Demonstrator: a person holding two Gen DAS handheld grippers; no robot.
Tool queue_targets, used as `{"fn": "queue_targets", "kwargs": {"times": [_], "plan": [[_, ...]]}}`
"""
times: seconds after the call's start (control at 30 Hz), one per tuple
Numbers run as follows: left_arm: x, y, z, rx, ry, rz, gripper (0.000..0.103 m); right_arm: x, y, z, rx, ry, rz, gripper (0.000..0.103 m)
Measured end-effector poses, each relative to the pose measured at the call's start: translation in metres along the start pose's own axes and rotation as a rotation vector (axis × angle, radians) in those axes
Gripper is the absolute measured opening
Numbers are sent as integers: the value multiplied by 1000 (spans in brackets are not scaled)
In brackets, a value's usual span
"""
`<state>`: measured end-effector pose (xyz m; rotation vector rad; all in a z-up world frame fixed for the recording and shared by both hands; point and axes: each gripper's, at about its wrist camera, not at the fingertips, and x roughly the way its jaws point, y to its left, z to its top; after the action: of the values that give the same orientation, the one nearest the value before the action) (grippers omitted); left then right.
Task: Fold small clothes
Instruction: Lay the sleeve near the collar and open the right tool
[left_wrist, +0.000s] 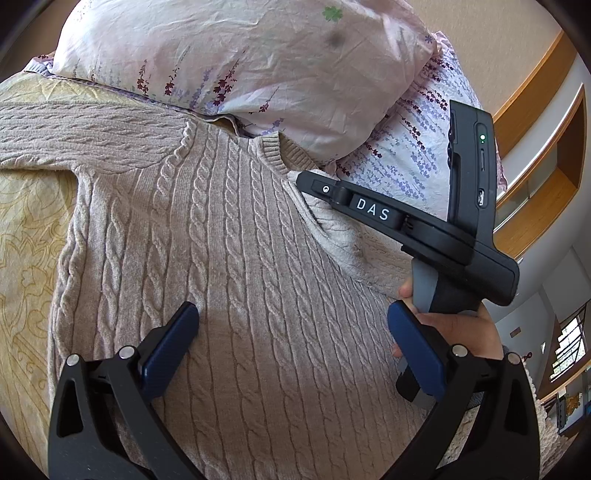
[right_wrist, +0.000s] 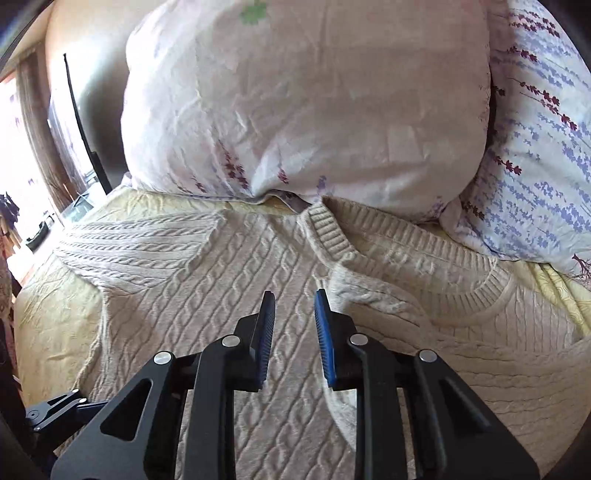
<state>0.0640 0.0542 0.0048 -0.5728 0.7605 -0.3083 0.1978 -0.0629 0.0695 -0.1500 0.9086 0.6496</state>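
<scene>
Hand-held gripper (right_wrist: 294, 325) above sweater (right_wrist: 221, 280)

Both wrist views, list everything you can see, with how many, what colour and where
Beige cable-knit sweater: one, beige, spread flat on the bed; one sleeve folded in over the body below the collar, the other stretched out sideways.
Pale pink floral pillow: one, pink with purple sprigs, beyond the sweater's collar.
White pillow with lavender print: one, white and violet, beside the pink one.
Yellow patterned bedspread: one, yellow, under the sweater.
Wooden shelving: brown, on the wall at the far edge of the left view.
Left hand-held gripper: black with blue pads, open wide above the sweater.
Right hand-held gripper: black with blue pads, narrowly open, above the folded sleeve.
Right hand: one, on the gripper's handle.
</scene>
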Motion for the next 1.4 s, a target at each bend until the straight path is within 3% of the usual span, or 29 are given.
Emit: {"fn": "queue_targets", "kwargs": {"times": [0.1, 0.27, 0.47, 0.53, 0.57, 0.67, 0.77, 0.87, 0.97, 1.17, 1.4], "plan": [[0, 0, 0, -1, 0, -1, 101, 21, 4, 0, -18, 58, -51, 23], [-1, -1, -1, -5, -2, -3, 101, 44, -16, 4, 25, 80, -123, 23], [-1, -1, -2, -6, -2, -4, 101, 62, -4, 11, -28, 112, -214, 21], [-1, -1, -2, -7, -2, -5, 101, 67, -4, 16, -28, 115, -233, 16], [-1, -1, -2, -7, -1, -5, 101, 69, -3, 19, -22, 114, -241, 9], [-1, -1, -2, -10, -3, -9, 101, 62, -13, 28, 107, 79, -136, 8], [-2, -1, -2, -16, -8, -18, 101, 46, -20, 38, 230, 4, 46, 8], [-2, 0, -2, -24, -16, -34, 101, 36, -12, 44, 269, -48, 222, 8], [-4, 2, -2, -37, -31, -57, 101, 42, -3, 40, 278, -27, 359, 8], [-10, 8, -1, -83, -82, -115, 101, 74, 2, 15, 295, 96, 389, 8], [-13, 10, -1, -112, -125, -142, 101, 69, -11, -4, 369, 142, 422, 10]]}}
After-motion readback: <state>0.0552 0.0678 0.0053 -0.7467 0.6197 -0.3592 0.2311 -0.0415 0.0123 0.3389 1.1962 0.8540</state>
